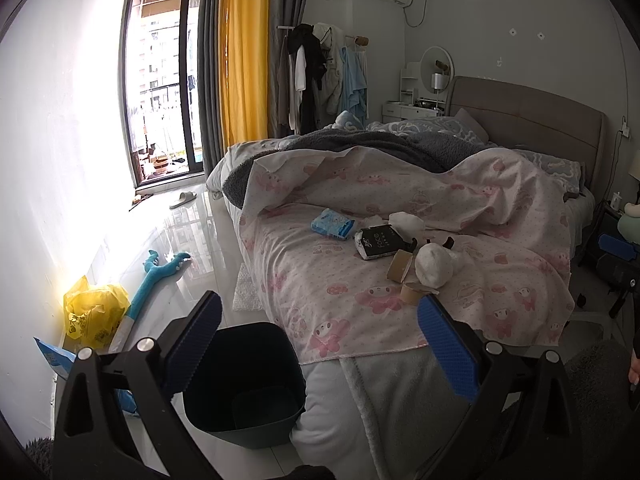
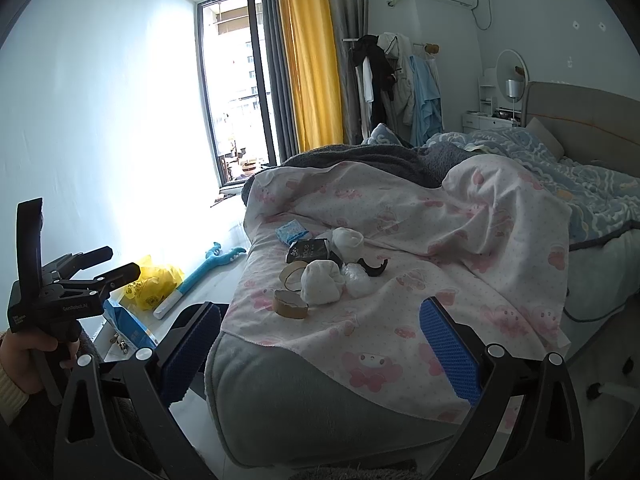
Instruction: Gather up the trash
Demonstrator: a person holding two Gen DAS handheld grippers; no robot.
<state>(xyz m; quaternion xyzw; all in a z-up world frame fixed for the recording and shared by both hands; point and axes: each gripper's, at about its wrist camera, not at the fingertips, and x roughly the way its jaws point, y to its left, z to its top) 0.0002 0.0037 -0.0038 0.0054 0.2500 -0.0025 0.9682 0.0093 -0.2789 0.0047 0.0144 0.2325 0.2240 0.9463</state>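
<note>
Pink-patterned sheet (image 1: 360,280) covers the near end of the bed (image 2: 280,400) and carries the trash cluster. Cluster contents: blue packet (image 1: 333,223), black tissue pack (image 1: 378,243) touching a white crumpled wad (image 1: 406,222), a second white wad (image 1: 434,266), two cardboard tape rolls (image 2: 291,303), and a clear plastic piece (image 2: 358,282). Items lie close together, several in contact.

Left gripper (image 1: 320,344): fingers spread wide, holding nothing. It hovers above the bed's foot corner, with the dark bin (image 1: 244,384) on the floor directly below the left finger. The bin stands just beside the bed.

Right gripper (image 2: 320,348): fingers spread wide, holding nothing, positioned near the bed edge and short of the trash cluster.

Floor beside the wall: yellow plastic bag (image 1: 94,312), blue plush toy (image 1: 160,276), blue packaging (image 2: 128,328).
</note>
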